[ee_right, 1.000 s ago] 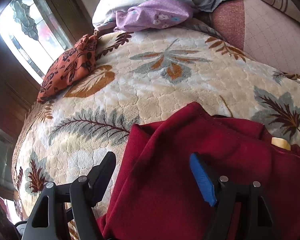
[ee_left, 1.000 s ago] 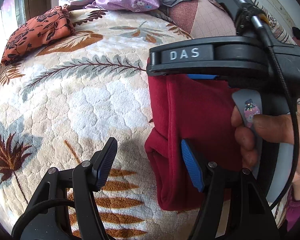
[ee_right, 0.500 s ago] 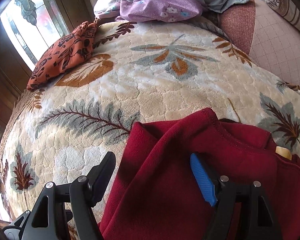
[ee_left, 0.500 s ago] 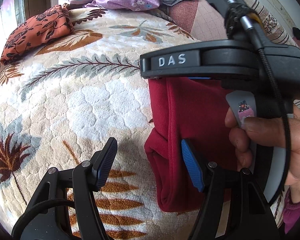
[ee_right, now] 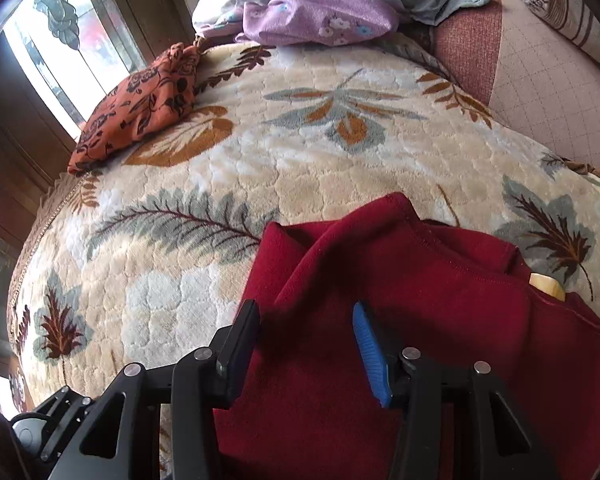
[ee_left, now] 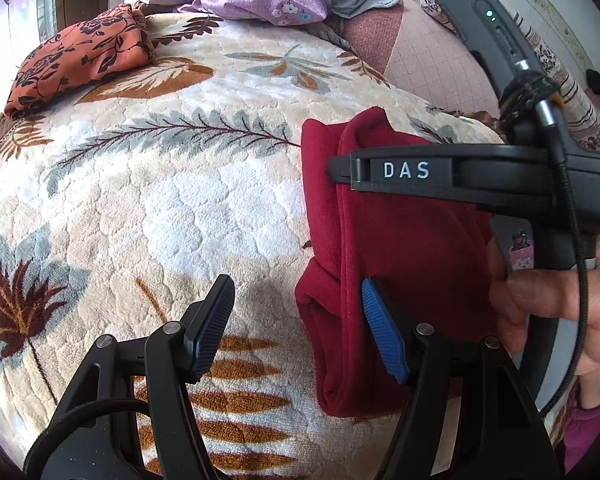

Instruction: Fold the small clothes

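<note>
The dark red fleece garment (ee_right: 400, 320), partly folded, lies on the leaf-patterned plush bed blanket (ee_left: 160, 200). The right gripper (ee_right: 306, 340) points down over the garment's raised left fold, its jaws closing with red cloth between them, though the pads do not look pressed on it yet; likely it is taking hold to carry the fold across. The left gripper (ee_left: 296, 328) hangs with jaws apart, straddling the garment's near left edge, one finger over bare blanket, probably ready to steady that side.
</note>
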A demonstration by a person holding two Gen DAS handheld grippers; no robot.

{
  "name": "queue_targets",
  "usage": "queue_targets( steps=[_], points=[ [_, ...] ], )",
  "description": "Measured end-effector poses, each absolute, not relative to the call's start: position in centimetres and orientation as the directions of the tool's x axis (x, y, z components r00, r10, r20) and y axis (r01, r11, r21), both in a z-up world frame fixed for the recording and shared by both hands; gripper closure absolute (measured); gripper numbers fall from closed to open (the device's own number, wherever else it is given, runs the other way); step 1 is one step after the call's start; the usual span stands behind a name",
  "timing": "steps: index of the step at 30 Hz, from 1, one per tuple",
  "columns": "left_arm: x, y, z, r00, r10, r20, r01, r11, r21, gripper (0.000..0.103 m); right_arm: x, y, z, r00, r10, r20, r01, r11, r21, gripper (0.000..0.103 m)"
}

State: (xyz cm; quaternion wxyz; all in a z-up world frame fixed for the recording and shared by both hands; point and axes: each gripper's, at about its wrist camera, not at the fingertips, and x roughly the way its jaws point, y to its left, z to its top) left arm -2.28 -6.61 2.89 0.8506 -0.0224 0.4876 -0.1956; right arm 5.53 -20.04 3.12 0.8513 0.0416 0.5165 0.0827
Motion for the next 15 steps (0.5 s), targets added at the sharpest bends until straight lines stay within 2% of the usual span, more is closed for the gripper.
queue_targets(
  steps=[3, 5, 6, 7, 15],
  points=[
    [-2.5, -6.5, 3.1, 0.454, -0.355, -0.817, 0.315, 0.922, -0.226, 0.037, 5.6, -20.4, 2.4, 0.465, 0.186, -0.866, -0.093, 0.983, 0.161, 0.067],
    [-2.6, -6.3, 3.3, 0.455, -0.36, -0.814, 0.315, 0.921, -0.231, 0.037, 5.5, -20.4, 3.0, 0.486, 0.203, -0.85, -0.109, 0.979, 0.172, 0.093],
    [-2.6, -6.2, 3.4, 0.458, -0.362, -0.812, 0.313, 0.92, -0.234, 0.037, 5.5, -20.4, 3.5, 0.486, 0.244, -0.84, -0.123, 0.97, 0.21, 0.097],
    [-2.6, -6.1, 3.5, 0.461, -0.362, -0.81, 0.311, 0.921, -0.235, 0.037, 5.5, -20.3, 3.9, 0.484, 0.269, -0.833, -0.134, 0.963, 0.233, 0.099],
    [-2.4, -6.4, 3.3, 0.453, -0.365, -0.813, 0.312, 0.92, -0.239, 0.037, 5.8, -19.5, 2.6, 0.476, 0.312, -0.822, -0.134, 0.95, 0.283, 0.1]
  ],
)
